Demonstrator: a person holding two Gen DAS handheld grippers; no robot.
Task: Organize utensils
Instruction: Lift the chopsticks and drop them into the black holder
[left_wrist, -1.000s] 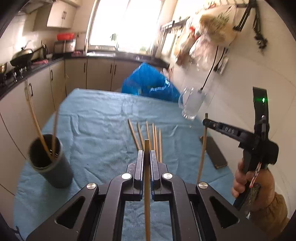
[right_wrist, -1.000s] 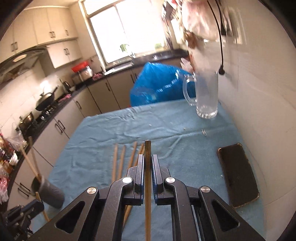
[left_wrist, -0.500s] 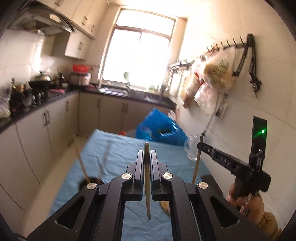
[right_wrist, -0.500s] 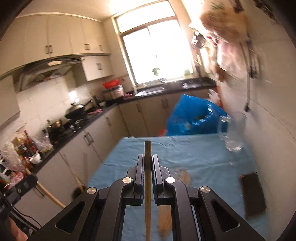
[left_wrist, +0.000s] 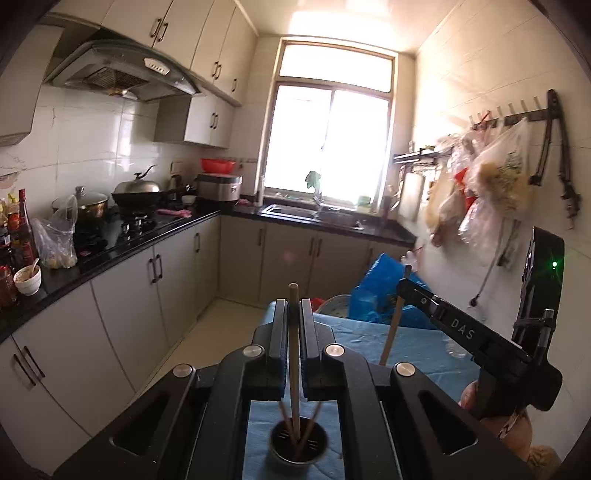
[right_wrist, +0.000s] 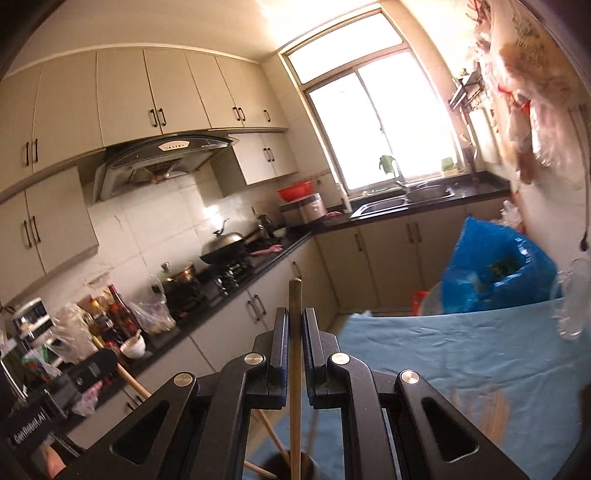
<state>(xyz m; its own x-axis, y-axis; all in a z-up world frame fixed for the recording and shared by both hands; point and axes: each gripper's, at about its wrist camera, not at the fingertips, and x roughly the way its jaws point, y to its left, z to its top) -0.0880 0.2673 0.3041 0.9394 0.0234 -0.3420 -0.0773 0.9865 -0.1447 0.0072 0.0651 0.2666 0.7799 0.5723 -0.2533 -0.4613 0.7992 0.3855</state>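
Kitchen, blue cloth (left_wrist: 413, 347) on table. Left gripper (left_wrist: 294, 314) & right gripper (right_wrist: 294, 325) each pinch one chopstick (left_wrist: 293, 354) above dark cup (left_wrist: 299, 441); both raised since earlier.

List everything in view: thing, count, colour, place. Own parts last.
chopstick: two held, wooden, one upright in each claw
holder: one, dark, on the cloth below the left claw, more chopsticks inside
cloth: one, blue, covering the table
loose chopsticks: a blurred cluster, wooden, on the cloth
glass mug: one, clear, by the wall
bag: one, blue, table's far end
left claw: shut on chopstick
right claw: shut on chopstick
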